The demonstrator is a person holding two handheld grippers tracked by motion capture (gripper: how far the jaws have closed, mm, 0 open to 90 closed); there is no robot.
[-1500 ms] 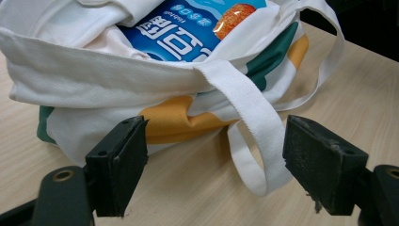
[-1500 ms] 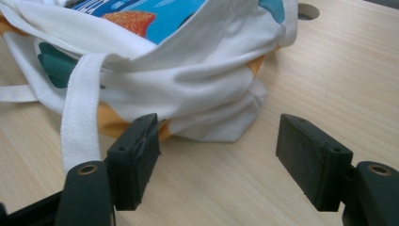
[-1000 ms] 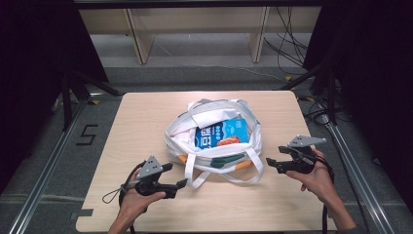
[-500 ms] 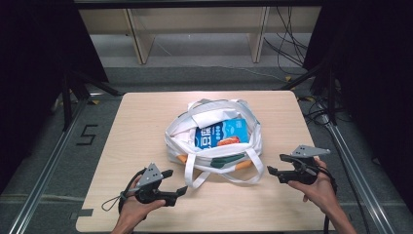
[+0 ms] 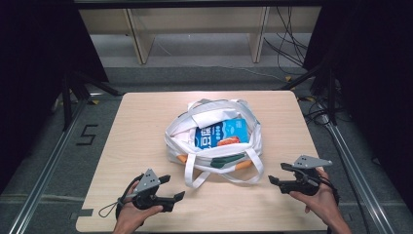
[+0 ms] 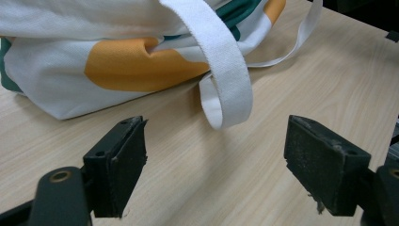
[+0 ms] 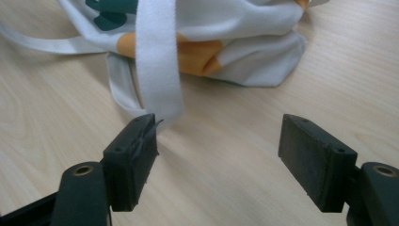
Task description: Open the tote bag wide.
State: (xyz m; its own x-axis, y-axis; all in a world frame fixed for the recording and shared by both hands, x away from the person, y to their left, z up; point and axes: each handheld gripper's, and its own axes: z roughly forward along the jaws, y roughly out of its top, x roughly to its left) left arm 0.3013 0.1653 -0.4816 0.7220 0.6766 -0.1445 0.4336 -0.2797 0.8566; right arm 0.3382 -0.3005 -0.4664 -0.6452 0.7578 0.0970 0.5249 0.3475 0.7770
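My left tongs (image 5: 173, 187) are spread wide and grip nothing, hovering low over the bench (image 5: 146, 122) with the bag (image 5: 214, 141) ahead and to their right; in the left gripper view a white strap loop (image 6: 226, 89) hangs between the jaws' line of sight, just beyond them and apart from both. My right tongs (image 5: 276, 174) are also spread and bare, pointing at the bag from its other side; in the right gripper view another strap (image 7: 160, 70) comes down right beside my left jaw, though I cannot tell whether it touches. A blue pack (image 5: 221, 133) lies in the bag's open mouth, between my two tongs and farther off
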